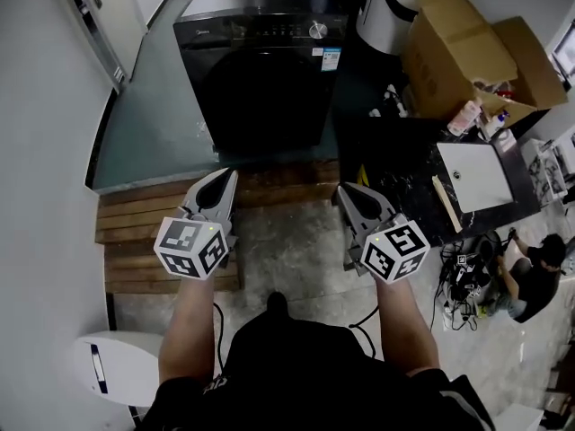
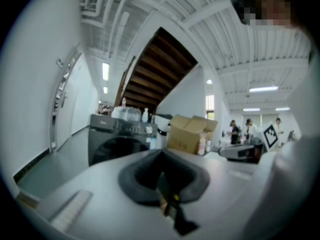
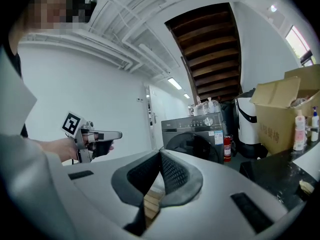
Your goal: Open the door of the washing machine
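Head view, left gripper (image 1: pixel 230 178): jaws pressed together with nothing between them, held out above a wooden platform (image 1: pixel 144 241).
Head view, right gripper (image 1: pixel 345 191): jaws likewise closed and empty, level with its partner and well apart from it.
Head view, washing machine (image 1: pixel 260 25): a black front-loader beyond both tips, across a grey-green floor; its round door (image 1: pixel 268 97) sits closed.
Left gripper view, jaws: the pads meet at the tip and grip nothing.
Left gripper view, washing machine (image 2: pixel 119 136): ahead and slightly left of the tip, well apart, with a cardboard box (image 2: pixel 189 133) to its right.
Right gripper view, jaws: closed tip to tip, empty.
Right gripper view, washing machine (image 3: pixel 194 131): ahead and just right of the tip, well apart, door (image 3: pixel 192 146) closed; a red fire extinguisher (image 3: pixel 227 149) stands at its right side.
Right gripper view, left gripper (image 3: pixel 119 134): off to the left, pointing the same way.
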